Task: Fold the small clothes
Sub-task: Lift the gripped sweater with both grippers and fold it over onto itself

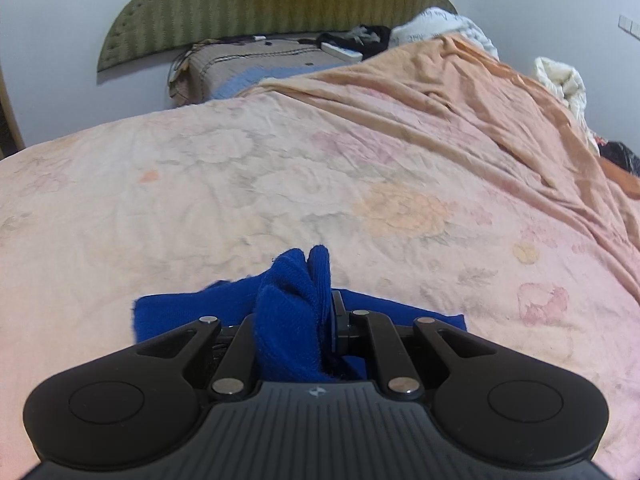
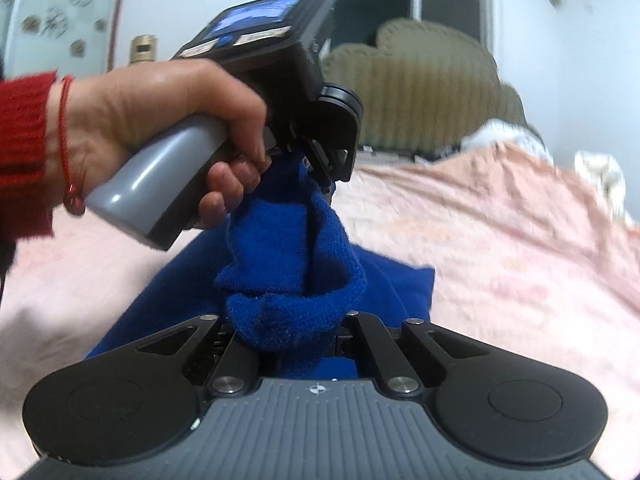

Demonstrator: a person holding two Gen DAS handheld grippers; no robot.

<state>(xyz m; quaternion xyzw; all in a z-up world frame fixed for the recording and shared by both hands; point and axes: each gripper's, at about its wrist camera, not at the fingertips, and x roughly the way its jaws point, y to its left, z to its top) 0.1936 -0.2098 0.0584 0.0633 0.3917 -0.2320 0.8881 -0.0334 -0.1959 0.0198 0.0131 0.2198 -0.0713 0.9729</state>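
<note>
1. The left gripper [image 1: 304, 320] is clamping a bunched fold of the blue knitted garment [image 1: 292, 312]; its black jaws are drawn nearly together, with the cloth filling the narrow gap and rising in a ridge above them.
2. The right gripper [image 2: 288, 328] is pinching another bunched part of the same blue knitted garment [image 2: 296, 280]; its jaws are pressed tight on a ribbed hem that is looping up in front of the camera.
3. In the right wrist view, the person's left hand [image 2: 160, 120] is wrapping around the grey handle of the other gripper, whose claw [image 2: 316, 172] is biting the garment's upper end, so the cloth is stretching between the two tools.
4. A red knitted sleeve [image 2: 24, 148] and a thin red cord bracelet [image 2: 68, 140] are showing at that wrist.
5. The rest of the garment is lying flat below both grippers, spreading over the near part of the pale pink flowered bedsheet [image 1: 280, 184].
6. Farther off, an orange blanket [image 1: 460, 92] is lying rumpled toward the bed's far right corner.
7. An olive green padded headboard [image 1: 272, 0] is standing against the wall at the bed's far edge.
</note>
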